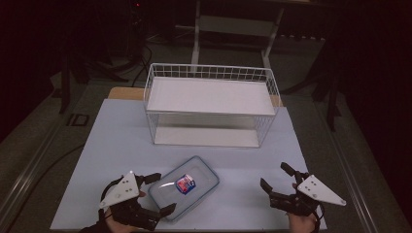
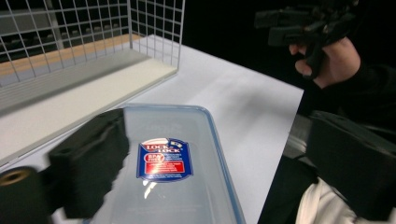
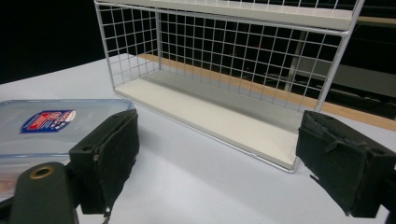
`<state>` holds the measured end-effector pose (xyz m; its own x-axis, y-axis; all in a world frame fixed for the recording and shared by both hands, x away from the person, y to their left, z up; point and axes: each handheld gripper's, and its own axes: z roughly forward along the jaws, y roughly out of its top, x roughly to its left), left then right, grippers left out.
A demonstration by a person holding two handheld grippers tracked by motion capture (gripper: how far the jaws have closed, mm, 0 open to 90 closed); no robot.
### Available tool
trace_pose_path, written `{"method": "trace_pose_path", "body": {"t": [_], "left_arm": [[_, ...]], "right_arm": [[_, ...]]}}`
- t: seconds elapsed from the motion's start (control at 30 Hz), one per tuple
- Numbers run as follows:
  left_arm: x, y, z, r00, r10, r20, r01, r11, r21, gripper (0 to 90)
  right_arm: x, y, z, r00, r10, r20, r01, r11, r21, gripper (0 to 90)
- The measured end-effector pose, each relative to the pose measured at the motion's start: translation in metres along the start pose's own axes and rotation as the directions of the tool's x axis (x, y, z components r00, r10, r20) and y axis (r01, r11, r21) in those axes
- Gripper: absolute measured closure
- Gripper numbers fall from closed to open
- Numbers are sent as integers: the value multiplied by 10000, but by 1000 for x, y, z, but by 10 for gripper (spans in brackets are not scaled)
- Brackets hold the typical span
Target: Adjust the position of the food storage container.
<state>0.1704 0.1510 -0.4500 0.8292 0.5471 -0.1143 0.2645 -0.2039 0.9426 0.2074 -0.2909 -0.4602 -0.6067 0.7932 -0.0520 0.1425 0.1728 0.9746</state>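
Note:
A clear plastic food box (image 1: 184,186) with a blue-rimmed lid and a red and blue label lies flat near the table's front edge. My left gripper (image 1: 160,194) stands open with its jaws either side of the box's near left end; in the left gripper view the box (image 2: 173,163) lies between the two black jaws. My right gripper (image 1: 277,177) is open off to the right, with nothing between its jaws, and the box (image 3: 42,126) sits to its left. Behind stands a white wire shelf rack (image 1: 211,104).
The rack (image 3: 224,70) has two white boards, one low and one on top, and occupies the table's (image 1: 121,141) back middle. A person's hand with the other gripper (image 2: 317,32) is seen across the table. The surroundings beyond the table are dark.

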Motion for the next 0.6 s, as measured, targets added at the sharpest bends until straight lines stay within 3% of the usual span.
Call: {"method": "trace_pose_path", "body": {"t": [0.03, 0.17, 0.2, 0.23, 0.27, 0.33, 0.47, 0.6], "left_arm": [[-2, 0, 3, 9993, -148, 342, 139, 9996, 264, 127], [-6, -5, 11, 9945, -282, 1010, 196, 9962, 852, 355], [-6, -5, 11, 9945, -282, 1010, 196, 9962, 852, 407], [-10, -9, 17, 9925, -194, 1208, 46, 9926, 1216, 407], [-12, -11, 19, 9883, -190, 1513, -15, 9909, 1343, 510], [-16, -14, 23, 9852, -147, 1709, -135, 9865, 1629, 568], [-23, -23, 32, 9770, -166, 2127, -335, 9727, 2297, 737], [-26, -31, 40, 9798, -42, 2002, -582, 9505, 3052, 855]], "right_arm": [[0, 0, 0, 10000, -5, 5, 5, 10000, 1, 132], [-1, -1, 1, 9999, 113, 3, -113, 9999, 41, 135], [-1, -1, 1, 9999, 113, 3, -113, 9999, 41, 135], [-1, -1, 1, 9999, 131, -13, -131, 9999, 44, 135], [-1, -1, 2, 9999, 141, -32, -140, 9999, 62, 135], [-2, -1, 2, 9998, 175, -61, -175, 9998, 55, 135], [-2, -1, 2, 9998, 210, -74, -210, 9998, 54, 135], [-3, -1, 3, 9997, 239, -107, -238, 9997, 82, 136]]}}
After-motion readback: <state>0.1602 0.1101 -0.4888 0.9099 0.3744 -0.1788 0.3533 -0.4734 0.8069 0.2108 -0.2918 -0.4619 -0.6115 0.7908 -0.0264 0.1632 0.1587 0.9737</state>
